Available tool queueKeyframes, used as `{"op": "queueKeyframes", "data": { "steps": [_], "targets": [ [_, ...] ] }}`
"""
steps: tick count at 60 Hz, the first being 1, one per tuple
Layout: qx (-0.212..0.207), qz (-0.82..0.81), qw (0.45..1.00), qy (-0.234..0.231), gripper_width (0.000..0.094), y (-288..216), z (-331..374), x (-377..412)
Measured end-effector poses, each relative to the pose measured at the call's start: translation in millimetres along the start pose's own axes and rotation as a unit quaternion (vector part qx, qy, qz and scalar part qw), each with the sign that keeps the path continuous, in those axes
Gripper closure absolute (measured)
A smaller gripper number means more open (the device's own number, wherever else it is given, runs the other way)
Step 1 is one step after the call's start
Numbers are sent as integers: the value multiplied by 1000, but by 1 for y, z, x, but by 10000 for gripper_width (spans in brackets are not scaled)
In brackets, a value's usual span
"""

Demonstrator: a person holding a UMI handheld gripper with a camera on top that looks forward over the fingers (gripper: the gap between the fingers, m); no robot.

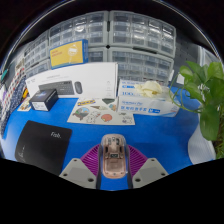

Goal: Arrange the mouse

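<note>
The hand-held gripper (112, 172) has its two grey fingers closed in on a small mouse with a translucent, pinkish shell (112, 157). The purple pads (91, 160) on the inner faces of the fingers press against the mouse's two sides, so the mouse is gripped between them, its length pointing forward along the fingers. It sits low over the blue table top (160, 130); whether it touches the surface or hangs just above it cannot be told.

Beside the left finger lies a black rectangular mouse mat with small white lettering (44, 143). Just ahead of the mouse, flat on the blue surface, is a printed paper card with coloured pictures (102, 111). To its left, beyond the mat, stands a small dark box (44, 98). Behind these lies a long white carton bearing a picture of a keyboard (72, 82), and to the right of the card a white and blue carton (148, 98). A green leafy plant (208, 92) stands at the far right of the table. Along the back rise stacks of clear plastic compartment boxes (128, 40).
</note>
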State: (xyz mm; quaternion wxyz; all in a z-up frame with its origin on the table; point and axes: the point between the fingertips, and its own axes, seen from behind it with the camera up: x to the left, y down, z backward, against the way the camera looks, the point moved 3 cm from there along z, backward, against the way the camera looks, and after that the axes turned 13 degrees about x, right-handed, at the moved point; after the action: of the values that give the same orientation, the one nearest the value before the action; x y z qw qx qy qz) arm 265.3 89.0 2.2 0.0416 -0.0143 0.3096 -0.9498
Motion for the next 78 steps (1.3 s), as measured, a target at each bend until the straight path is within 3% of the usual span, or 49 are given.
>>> {"op": "queueKeyframes", "data": {
  "steps": [12,26,38,47,62,70,71,78],
  "targets": [
    [13,-33,999,21,576,-9,13,1],
    [-88,-60,991,77,576,-91,123,44],
    [-139,-57,986,67,575,-126,187,147],
    [-125,-27,990,57,576,-114,169,214],
    [-14,-28,999,31,578,-21,55,250],
    [25,-25,999,24,564,15,17,251],
    [6,-28,999,23,574,9,16,251],
    [6,-38,999,16,568,12,17,251]
  ]
}}
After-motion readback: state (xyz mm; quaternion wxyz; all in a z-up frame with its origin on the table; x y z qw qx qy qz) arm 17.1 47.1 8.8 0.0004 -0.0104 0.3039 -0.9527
